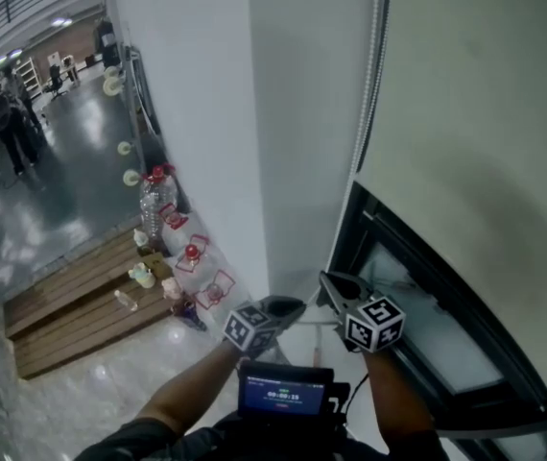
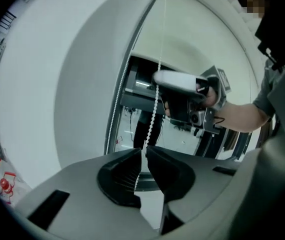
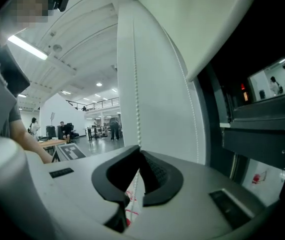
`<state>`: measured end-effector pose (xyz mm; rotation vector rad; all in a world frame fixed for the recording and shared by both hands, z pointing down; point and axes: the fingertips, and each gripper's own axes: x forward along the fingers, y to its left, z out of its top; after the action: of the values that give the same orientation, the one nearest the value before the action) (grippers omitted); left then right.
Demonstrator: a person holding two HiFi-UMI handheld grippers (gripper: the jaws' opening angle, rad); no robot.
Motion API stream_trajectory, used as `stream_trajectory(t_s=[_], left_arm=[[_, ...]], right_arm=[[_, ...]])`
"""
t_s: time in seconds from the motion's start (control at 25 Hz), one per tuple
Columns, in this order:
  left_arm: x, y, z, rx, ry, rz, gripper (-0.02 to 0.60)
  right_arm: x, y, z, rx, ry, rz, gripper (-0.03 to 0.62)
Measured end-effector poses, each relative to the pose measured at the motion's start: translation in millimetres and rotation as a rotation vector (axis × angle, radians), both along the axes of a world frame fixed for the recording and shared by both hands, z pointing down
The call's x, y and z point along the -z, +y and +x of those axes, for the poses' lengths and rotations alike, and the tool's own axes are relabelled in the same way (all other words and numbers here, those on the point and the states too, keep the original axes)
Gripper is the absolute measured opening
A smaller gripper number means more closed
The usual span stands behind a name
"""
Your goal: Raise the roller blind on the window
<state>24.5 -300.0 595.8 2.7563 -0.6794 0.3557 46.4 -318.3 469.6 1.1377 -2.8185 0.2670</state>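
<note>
A cream roller blind [image 1: 475,94] hangs over most of the dark-framed window [image 1: 417,353], with glass showing below its bottom edge. Its white bead chain [image 1: 375,65] runs down the blind's left side. My right gripper [image 1: 324,279] is shut on the bead chain [image 3: 136,99], which rises straight from its closed tips [image 3: 139,152]. The left gripper [image 1: 299,306] sits just left of it and lower. In the left gripper view the bead chain [image 2: 155,114] passes between the left gripper's [image 2: 144,151] jaws, which stand slightly apart. The right gripper [image 2: 157,79] grips the chain higher up.
A white wall [image 1: 254,113] stands left of the window. Far below are water bottles with red caps [image 1: 158,195], a wooden platform [image 1: 72,301] and a person [image 1: 10,123] on a glossy floor. A small screen [image 1: 283,392] sits at my chest.
</note>
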Motion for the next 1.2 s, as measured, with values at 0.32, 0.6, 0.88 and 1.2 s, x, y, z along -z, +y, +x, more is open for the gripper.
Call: stream_trajectory(t_s=[0.32, 0.6, 0.88, 1.2], left_arm=[[159.4, -15.6, -22.1, 0.065, 0.281, 0.160, 0.038], [253.7, -21.1, 25.4, -0.063, 0.289, 0.267, 0.074], [251.5, -22.6, 29.5, -0.067, 0.302, 0.270, 0.011], [246.9, -19.0, 36.3, -0.099, 0.300, 0.291, 0.008]], right_arm=[[-1.1, -2.7, 1.4, -0.001, -0.005, -0.002, 0.014], [-0.6, 0.5, -6.9, 0.021, 0.000, 0.002, 0.014], [-0.9, 9.7, -9.7, 0.015, -0.013, 0.018, 0.014], [0.4, 10.3, -7.4, 0.018, -0.038, 0.010, 0.014]])
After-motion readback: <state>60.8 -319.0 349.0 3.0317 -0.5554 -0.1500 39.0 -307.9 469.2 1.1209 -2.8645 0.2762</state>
